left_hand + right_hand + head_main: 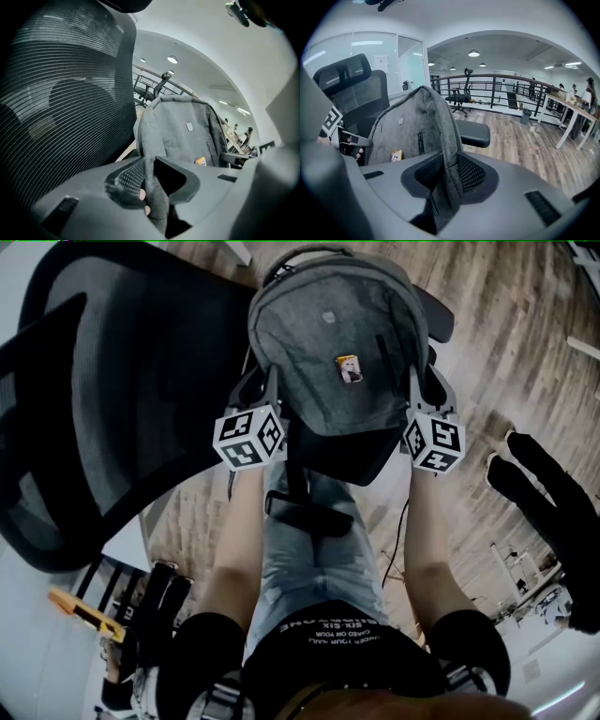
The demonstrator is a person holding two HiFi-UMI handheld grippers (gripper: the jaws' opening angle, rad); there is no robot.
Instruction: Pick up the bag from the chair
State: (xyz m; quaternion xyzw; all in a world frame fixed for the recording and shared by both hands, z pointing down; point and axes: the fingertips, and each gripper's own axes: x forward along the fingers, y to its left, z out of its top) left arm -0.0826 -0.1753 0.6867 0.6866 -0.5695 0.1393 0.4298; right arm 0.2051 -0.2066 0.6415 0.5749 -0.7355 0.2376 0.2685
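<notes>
A grey backpack (342, 343) with a small badge on its front stands upright on the seat of a black mesh office chair (103, 399). My left gripper (272, 390) is shut on the bag's left side edge (152, 187), with grey fabric pinched between its jaws. My right gripper (412, 395) is shut on the bag's right side edge (452, 180), and fabric runs up between its ribbed pads (471, 173). In the right gripper view the backpack (410, 129) shows its front pocket zip and badge. The chair seat under the bag is mostly hidden.
The chair's mesh backrest (61, 103) rises close on the left. Its armrest (473, 133) juts out on the right, above wooden floor (506, 343). Another office chair (461, 93) and a railing stand farther off, with a desk (574, 112) at far right.
</notes>
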